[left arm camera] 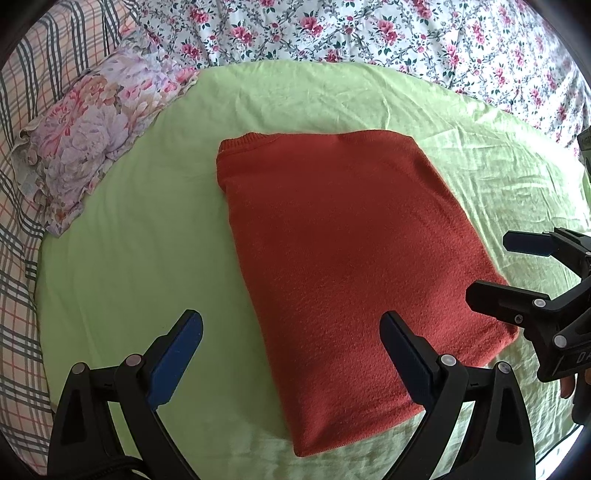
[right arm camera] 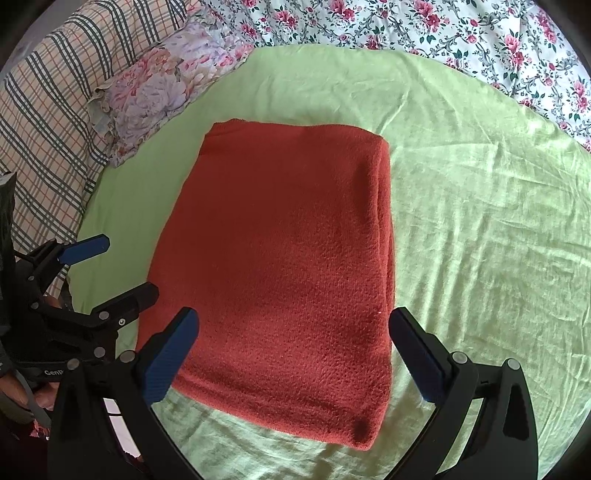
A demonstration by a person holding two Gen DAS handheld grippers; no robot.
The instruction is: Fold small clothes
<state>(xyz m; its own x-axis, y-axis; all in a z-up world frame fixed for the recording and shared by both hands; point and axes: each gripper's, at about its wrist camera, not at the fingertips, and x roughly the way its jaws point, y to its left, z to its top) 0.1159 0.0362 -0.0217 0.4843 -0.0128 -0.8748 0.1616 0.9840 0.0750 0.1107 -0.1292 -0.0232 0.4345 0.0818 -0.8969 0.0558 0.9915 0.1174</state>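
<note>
A rust-red knitted garment lies folded into a flat rectangle on a light green sheet; it also shows in the right wrist view. My left gripper is open and empty, held above the garment's near left edge. My right gripper is open and empty, above the garment's near end. The right gripper shows at the right of the left wrist view, and the left gripper shows at the left of the right wrist view; both stand open.
A floral pillow lies at the sheet's far left. A plaid blanket runs along the left side. A white flowered bedspread lies beyond the green sheet.
</note>
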